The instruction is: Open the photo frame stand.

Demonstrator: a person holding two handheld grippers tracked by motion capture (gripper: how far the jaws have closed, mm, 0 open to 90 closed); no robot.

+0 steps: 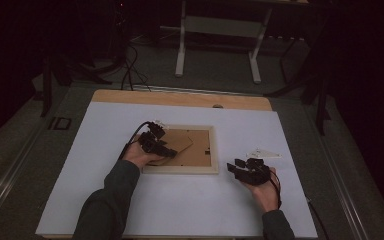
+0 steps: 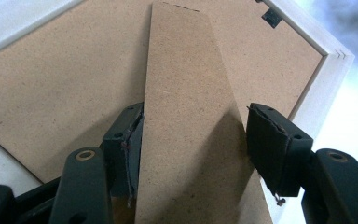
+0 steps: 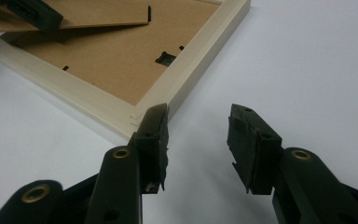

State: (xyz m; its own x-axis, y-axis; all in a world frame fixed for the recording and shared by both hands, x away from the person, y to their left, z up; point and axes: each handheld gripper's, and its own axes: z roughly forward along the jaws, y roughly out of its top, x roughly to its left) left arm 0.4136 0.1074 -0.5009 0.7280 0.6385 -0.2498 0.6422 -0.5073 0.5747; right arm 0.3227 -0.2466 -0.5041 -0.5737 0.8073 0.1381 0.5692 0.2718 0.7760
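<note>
A pale wooden picture frame (image 1: 180, 170) lies face down on the white sheet, its brown backing board (image 2: 51, 93) up. The cardboard stand (image 2: 186, 116) is hinged up off the backing. My left gripper (image 1: 169, 149) reaches over the frame's left side, open, and the stand runs between its jaws (image 2: 195, 140). One pad rests against the stand's edge and the other sits just beside the opposite edge. My right gripper (image 1: 234, 167) stands open on the sheet off the frame's near right corner (image 3: 135, 114), with nothing between its fingertips (image 3: 198, 135).
A small flat white piece (image 1: 265, 153) lies on the sheet just beyond my right gripper. The wooden table edge (image 1: 180, 97) shows past the sheet. A white-legged stand (image 1: 217, 25) and cables (image 1: 130, 70) are on the dark floor behind.
</note>
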